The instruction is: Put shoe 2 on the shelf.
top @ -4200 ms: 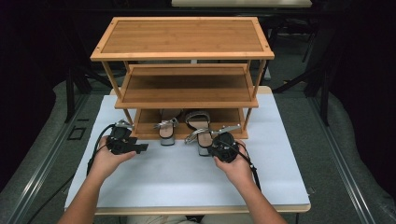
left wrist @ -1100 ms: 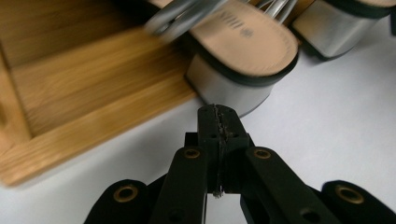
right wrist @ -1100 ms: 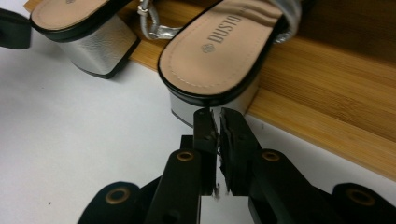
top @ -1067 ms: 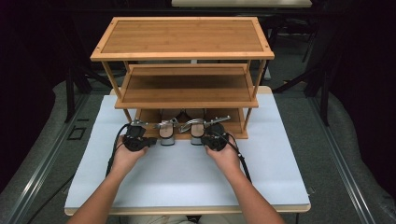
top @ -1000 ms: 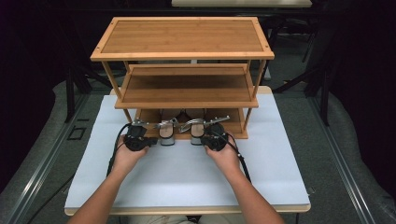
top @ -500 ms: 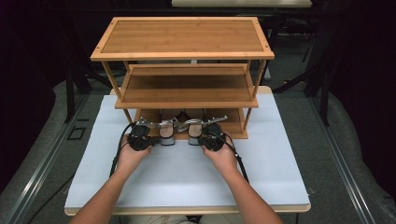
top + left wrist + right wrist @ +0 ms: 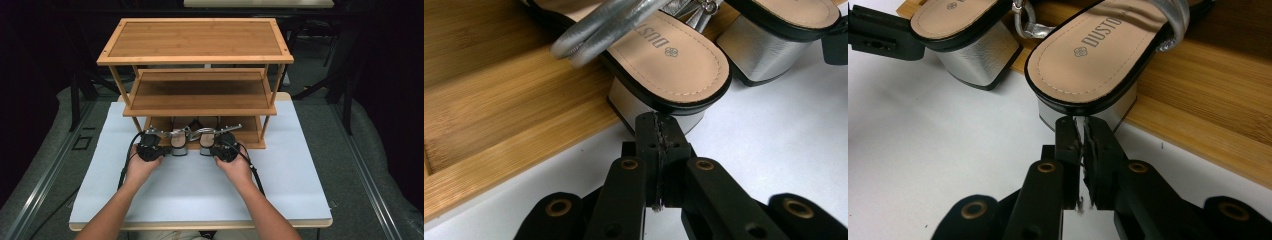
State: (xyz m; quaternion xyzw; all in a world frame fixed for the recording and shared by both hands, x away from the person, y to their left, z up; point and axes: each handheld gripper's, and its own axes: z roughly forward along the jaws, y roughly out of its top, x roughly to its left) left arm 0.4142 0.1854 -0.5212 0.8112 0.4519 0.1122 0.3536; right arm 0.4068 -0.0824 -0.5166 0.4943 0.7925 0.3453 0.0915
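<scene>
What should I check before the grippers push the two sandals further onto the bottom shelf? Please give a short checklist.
1. Left gripper jaws shut, tip at the left sandal heel: ok.
2. Right gripper jaws shut, tip at the right sandal heel: ok.
3. Tips truly touching the heels: cannot tell.
4. Heels fully on the bottom shelf: not ok, they hang over the white table.
5. Sandals side by side, apart: ok.
</scene>
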